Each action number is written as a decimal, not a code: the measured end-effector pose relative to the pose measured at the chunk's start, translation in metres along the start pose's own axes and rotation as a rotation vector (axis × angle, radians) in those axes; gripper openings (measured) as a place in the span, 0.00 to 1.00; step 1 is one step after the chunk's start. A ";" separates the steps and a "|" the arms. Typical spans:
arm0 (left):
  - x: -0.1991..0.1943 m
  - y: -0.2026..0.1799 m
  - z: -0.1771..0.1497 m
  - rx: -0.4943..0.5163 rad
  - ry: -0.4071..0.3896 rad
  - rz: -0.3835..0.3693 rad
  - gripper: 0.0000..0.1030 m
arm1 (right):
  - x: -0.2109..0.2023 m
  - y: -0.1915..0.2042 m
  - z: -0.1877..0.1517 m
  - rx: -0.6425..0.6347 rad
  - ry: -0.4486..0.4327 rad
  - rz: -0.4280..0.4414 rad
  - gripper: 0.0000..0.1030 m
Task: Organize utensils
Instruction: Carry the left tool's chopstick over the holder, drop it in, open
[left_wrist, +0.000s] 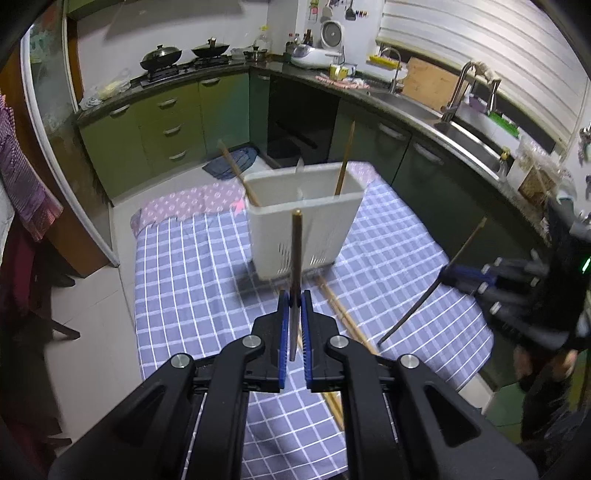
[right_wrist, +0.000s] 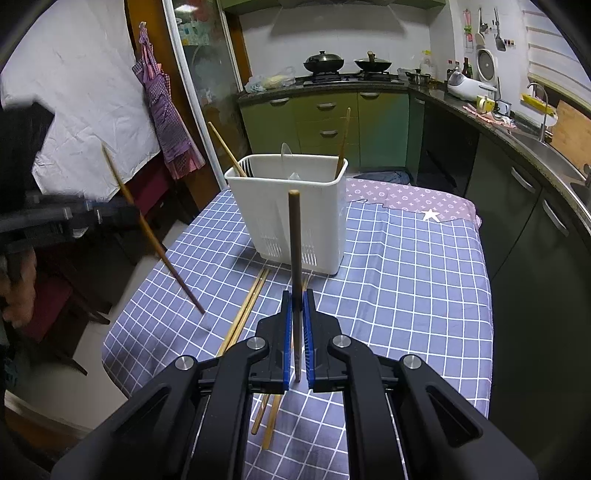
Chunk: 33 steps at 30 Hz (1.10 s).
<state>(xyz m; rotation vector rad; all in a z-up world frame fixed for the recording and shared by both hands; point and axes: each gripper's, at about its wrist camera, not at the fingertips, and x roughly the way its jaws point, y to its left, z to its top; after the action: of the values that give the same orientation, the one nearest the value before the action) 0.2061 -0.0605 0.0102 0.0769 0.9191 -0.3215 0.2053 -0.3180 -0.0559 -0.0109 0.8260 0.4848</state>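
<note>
A white utensil holder (left_wrist: 303, 225) (right_wrist: 291, 214) stands on the checked tablecloth, with chopsticks and a pale spoon inside. My left gripper (left_wrist: 294, 297) is shut on a brown chopstick (left_wrist: 296, 251) that points up toward the holder. My right gripper (right_wrist: 297, 295) is shut on another brown chopstick (right_wrist: 294, 240), also upright in front of the holder. Each gripper shows in the other view, the right (left_wrist: 448, 275) and the left (right_wrist: 136, 214), holding its chopstick aslant above the table. Loose chopsticks (left_wrist: 340, 314) (right_wrist: 243, 314) lie on the cloth below the grippers.
The table (left_wrist: 184, 277) (right_wrist: 424, 277) has a blue checked cloth over a pink patterned one. Green kitchen cabinets, a stove with woks (left_wrist: 162, 57) and a sink (left_wrist: 406, 99) surround it. A chair (right_wrist: 55, 295) and an apron (right_wrist: 162, 107) stand at the left.
</note>
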 end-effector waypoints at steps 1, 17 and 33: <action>-0.006 0.000 0.010 -0.001 -0.017 -0.001 0.06 | 0.001 0.000 -0.001 0.000 0.001 0.000 0.07; -0.037 -0.016 0.119 0.020 -0.261 0.064 0.06 | 0.000 -0.009 0.001 0.011 -0.005 0.005 0.07; 0.033 0.005 0.109 -0.023 -0.144 0.077 0.37 | -0.066 0.002 0.071 -0.023 -0.187 -0.018 0.07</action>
<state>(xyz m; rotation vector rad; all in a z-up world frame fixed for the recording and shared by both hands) 0.3102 -0.0858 0.0502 0.0675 0.7749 -0.2415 0.2166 -0.3299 0.0400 0.0050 0.6369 0.4705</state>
